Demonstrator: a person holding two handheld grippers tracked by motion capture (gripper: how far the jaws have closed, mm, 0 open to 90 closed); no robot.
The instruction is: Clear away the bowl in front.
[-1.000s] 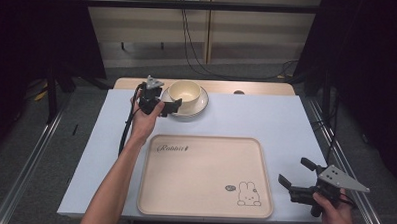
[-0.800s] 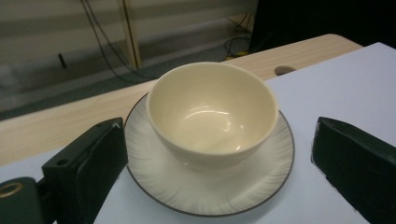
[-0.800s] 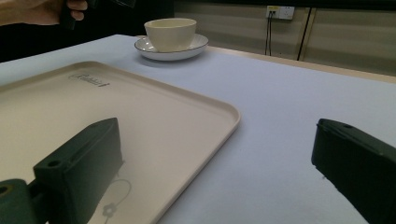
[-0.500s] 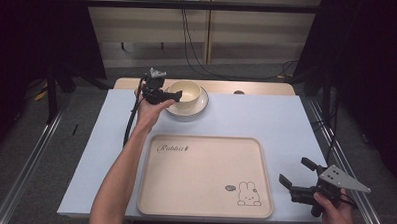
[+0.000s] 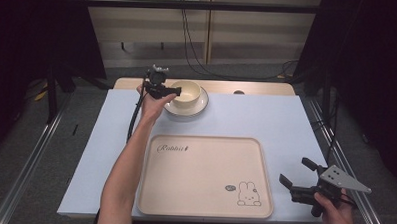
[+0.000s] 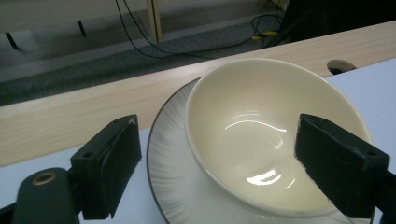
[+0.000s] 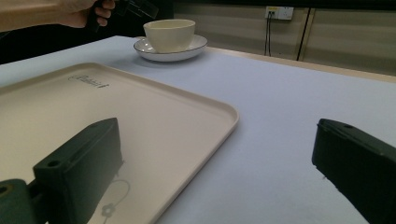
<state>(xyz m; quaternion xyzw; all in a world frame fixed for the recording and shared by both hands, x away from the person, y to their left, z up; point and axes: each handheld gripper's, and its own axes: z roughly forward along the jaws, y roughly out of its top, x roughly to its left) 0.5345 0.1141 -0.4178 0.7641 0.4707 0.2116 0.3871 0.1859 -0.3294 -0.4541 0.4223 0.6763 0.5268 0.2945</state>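
A cream bowl [image 5: 187,92] stands on a white dark-rimmed plate [image 5: 188,109] at the table's far middle. My left gripper [image 5: 171,91] hovers at the bowl's left rim, held from the left. In the left gripper view it [image 6: 217,149] is open, with the bowl [image 6: 261,140] wide between the jaws and the plate [image 6: 173,186] under it. A cream tray [image 5: 204,177] with a rabbit print lies at the near middle, bare. My right gripper [image 5: 295,172] stands open beside the tray's right edge, low over the table, holding nothing [image 7: 219,177].
The blue-white table cover [image 5: 266,119] ends at a wooden strip [image 5: 247,87] along the far edge. The left gripper's cable [image 5: 133,117] hangs down beside the forearm. Dark floor and metal rails flank the table on both sides.
My left gripper has moved farther and slightly right, from beside the plate to the bowl's left rim. The right gripper has stayed in place.
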